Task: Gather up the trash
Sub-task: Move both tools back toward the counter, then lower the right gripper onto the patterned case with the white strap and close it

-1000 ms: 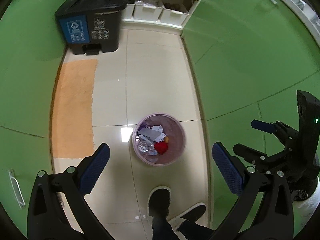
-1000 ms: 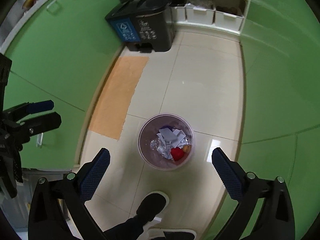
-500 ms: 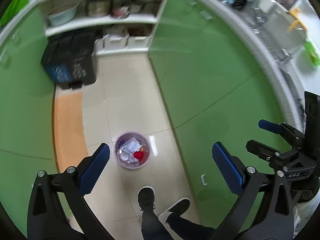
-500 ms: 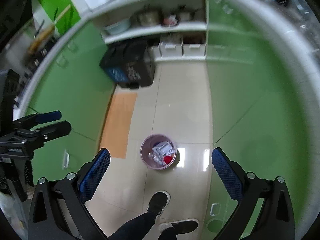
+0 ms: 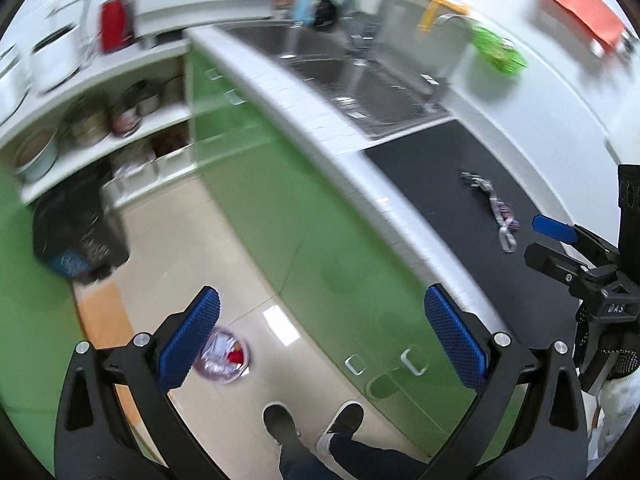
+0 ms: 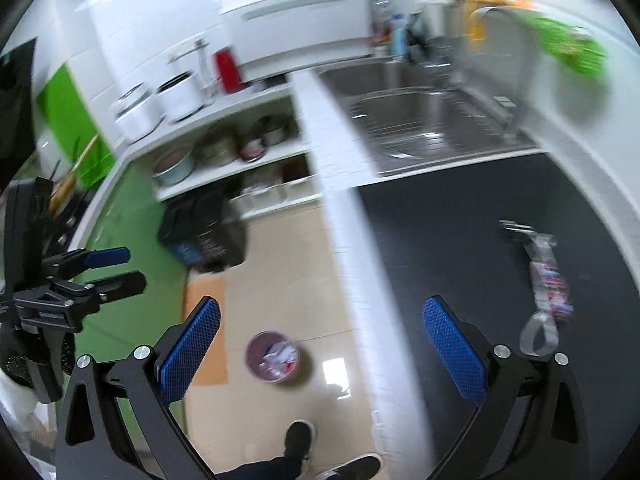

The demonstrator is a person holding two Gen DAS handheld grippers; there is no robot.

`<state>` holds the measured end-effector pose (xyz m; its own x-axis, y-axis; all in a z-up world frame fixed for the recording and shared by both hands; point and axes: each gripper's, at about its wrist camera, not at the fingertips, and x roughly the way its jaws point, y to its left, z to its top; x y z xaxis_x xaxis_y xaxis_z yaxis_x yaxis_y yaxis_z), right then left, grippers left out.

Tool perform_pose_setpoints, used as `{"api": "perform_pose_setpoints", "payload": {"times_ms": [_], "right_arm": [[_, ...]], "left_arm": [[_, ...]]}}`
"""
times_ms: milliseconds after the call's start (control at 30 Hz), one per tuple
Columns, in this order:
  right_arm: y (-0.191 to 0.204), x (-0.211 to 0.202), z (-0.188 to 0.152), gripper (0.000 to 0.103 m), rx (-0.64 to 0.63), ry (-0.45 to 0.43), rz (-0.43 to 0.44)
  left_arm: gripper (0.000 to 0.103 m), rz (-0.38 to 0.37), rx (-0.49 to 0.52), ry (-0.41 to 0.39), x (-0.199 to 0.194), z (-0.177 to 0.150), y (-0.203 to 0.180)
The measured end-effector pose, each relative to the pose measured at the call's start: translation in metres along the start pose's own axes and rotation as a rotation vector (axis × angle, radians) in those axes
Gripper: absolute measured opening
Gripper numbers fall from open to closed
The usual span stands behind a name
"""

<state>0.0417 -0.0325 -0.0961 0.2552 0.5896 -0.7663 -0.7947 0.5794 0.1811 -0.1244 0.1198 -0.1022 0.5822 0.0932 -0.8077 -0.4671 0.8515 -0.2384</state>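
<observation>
Counter: black worktop (image 6: 460, 240) beside steel sink (image 6: 420, 120); frames motion-blurred.
Trash: crumpled wrapper (image 6: 546, 276) on worktop, possibly plastic film.
Bin: pink wastebasket (image 6: 274, 357) on tile floor, holding scraps.
Left gripper (image 5: 320, 338): spread, empty.
Right gripper (image 6: 320, 340): spread, empty, near wrapper.

left tongs (image 5: 320, 338) gaping empty, right tongs (image 6: 320, 340) likewise

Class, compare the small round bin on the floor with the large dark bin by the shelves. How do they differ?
The small round bin is pale, open-topped and shows trash inside; the large dark bin is black, boxy, with a blue label, and its contents cannot be seen. The round bin stands on bare tiles away from the units; the dark bin sits against the shelves. Both stand upright on the floor.
</observation>
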Motion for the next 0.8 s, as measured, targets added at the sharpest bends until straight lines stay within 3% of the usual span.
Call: {"api": "perform_pose_setpoints", "payload": {"times_ms": [367, 800], "right_arm": [[-0.125, -0.043, -0.016, 0.097, 0.103, -0.040, -0.158], [-0.212, -0.001, 0.009, 0.097, 0.074, -0.007, -0.144]], "left_arm": [[0.100, -0.121, 0.138, 0.026, 0.057, 0.037, -0.118], [0.100, -0.126, 0.141, 0.076, 0.120, 0.055, -0.183]]}}
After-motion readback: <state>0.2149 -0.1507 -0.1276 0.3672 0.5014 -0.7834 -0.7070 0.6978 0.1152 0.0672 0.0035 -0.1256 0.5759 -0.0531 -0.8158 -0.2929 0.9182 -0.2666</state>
